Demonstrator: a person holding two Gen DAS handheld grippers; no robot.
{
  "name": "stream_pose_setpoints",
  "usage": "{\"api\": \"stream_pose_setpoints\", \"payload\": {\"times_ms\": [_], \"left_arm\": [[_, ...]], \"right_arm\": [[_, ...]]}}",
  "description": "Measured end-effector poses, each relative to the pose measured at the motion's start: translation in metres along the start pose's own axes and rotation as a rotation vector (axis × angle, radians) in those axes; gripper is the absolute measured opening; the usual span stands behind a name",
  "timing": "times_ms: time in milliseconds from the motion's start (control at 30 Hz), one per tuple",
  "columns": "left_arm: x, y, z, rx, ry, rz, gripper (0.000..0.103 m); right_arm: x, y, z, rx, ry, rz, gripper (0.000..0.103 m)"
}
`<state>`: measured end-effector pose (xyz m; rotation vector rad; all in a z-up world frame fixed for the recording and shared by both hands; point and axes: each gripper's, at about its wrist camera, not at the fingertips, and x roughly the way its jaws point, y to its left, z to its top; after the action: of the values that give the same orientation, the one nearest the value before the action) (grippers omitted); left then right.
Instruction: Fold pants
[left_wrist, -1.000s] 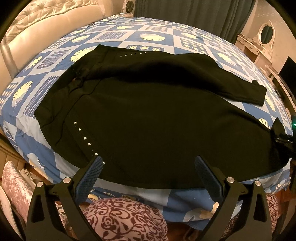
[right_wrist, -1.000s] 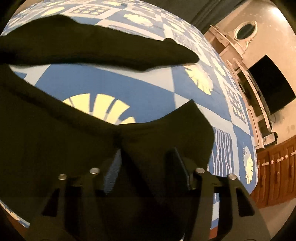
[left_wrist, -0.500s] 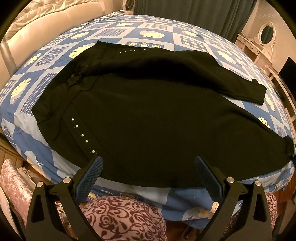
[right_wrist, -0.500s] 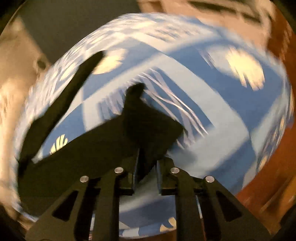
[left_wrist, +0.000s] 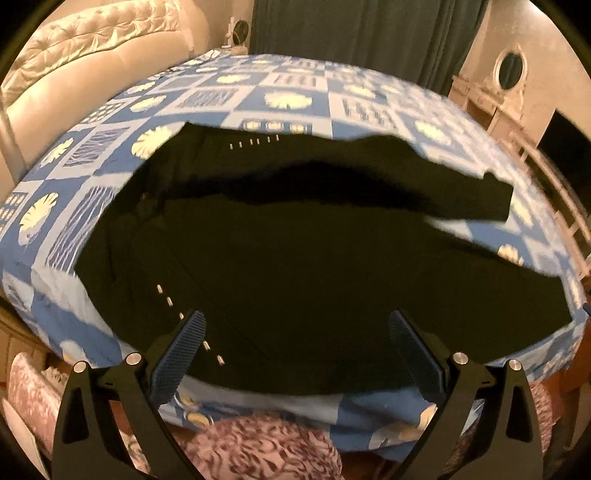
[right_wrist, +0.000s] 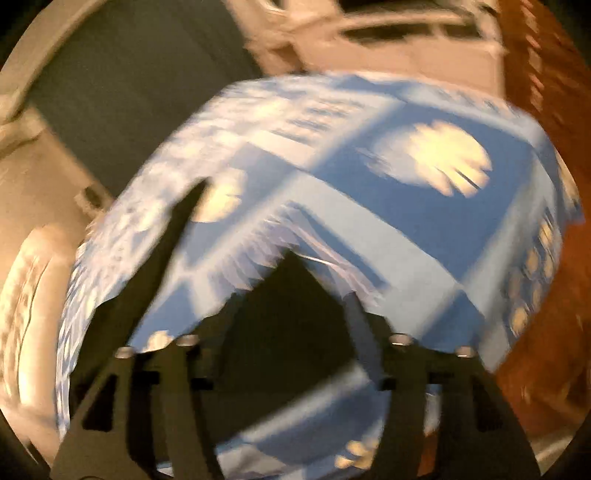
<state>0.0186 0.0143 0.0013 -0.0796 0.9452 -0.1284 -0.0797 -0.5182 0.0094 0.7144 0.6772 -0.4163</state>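
Note:
Black pants with rows of small studs lie spread across the blue patterned bed, waist at the left, both legs reaching right. My left gripper is open and empty, hovering over the pants' near edge. In the blurred right wrist view, my right gripper has its jaws apart, with the near leg's cuff lying between them. The far leg shows as a dark strip at left.
A cream tufted headboard stands at the left. Dark curtains hang behind the bed. A white dresser with an oval mirror stands at the right. A patterned pink cushion lies below the bed's near edge.
My right gripper, shut on the cuff half a second ago, now has its jaws apart and has swung fast. The left gripper has moved closer over the pants.

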Motion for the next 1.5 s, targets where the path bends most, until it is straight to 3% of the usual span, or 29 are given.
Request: {"api": "stream_pose_setpoints", "payload": {"times_ms": [133, 233, 333, 400, 433, 533, 700, 967, 1000, 1033, 1067, 1100, 1333, 1433, 1500], "left_arm": [[0.002, 0.039, 0.035, -0.054, -0.011, -0.061, 0.099], [0.013, 0.076, 0.067, -0.082, -0.022, -0.007, 0.099], [0.026, 0.111, 0.106, -0.060, -0.035, -0.030, 0.099], [0.037, 0.132, 0.132, -0.039, -0.051, -0.003, 0.099], [0.046, 0.145, 0.148, -0.036, -0.046, 0.033, 0.099], [0.083, 0.178, 0.185, -0.039, 0.010, 0.002, 0.099], [0.147, 0.209, 0.216, -0.037, 0.062, -0.094, 0.099], [0.203, 0.198, 0.232, 0.042, 0.114, -0.205, 0.098], [0.204, 0.195, 0.232, 0.051, 0.112, -0.224, 0.095], [0.207, 0.193, 0.233, 0.060, 0.111, -0.241, 0.064], [0.210, 0.190, 0.232, 0.073, 0.123, -0.253, 0.042], [0.215, 0.190, 0.232, 0.075, 0.138, -0.210, 0.036], [0.232, 0.207, 0.229, -0.035, 0.215, -0.258, 0.025], [0.234, 0.208, 0.232, -0.038, 0.239, -0.266, 0.013], [0.235, 0.206, 0.234, -0.036, 0.250, -0.278, 0.009]], "right_arm": [[0.014, 0.072, -0.003, -0.170, 0.051, 0.093, 0.078], [0.038, 0.131, -0.016, -0.254, 0.127, 0.172, 0.079], [0.059, 0.178, -0.034, -0.323, 0.178, 0.221, 0.081], [0.073, 0.207, -0.046, -0.366, 0.209, 0.247, 0.081], [0.080, 0.222, -0.052, -0.389, 0.225, 0.260, 0.081], [0.100, 0.260, -0.065, -0.445, 0.255, 0.290, 0.082], [0.128, 0.299, -0.075, -0.487, 0.287, 0.325, 0.082], [0.160, 0.336, -0.076, -0.529, 0.325, 0.359, 0.083], [0.163, 0.338, -0.077, -0.535, 0.328, 0.360, 0.084], [0.165, 0.341, -0.077, -0.541, 0.331, 0.362, 0.084], [0.168, 0.344, -0.078, -0.546, 0.335, 0.368, 0.084], [0.171, 0.347, -0.078, -0.549, 0.338, 0.372, 0.084], [0.205, 0.385, -0.063, -0.644, 0.381, 0.425, 0.084], [0.228, 0.417, -0.053, -0.777, 0.401, 0.446, 0.084], [0.248, 0.441, -0.050, -0.859, 0.467, 0.498, 0.091]]}}
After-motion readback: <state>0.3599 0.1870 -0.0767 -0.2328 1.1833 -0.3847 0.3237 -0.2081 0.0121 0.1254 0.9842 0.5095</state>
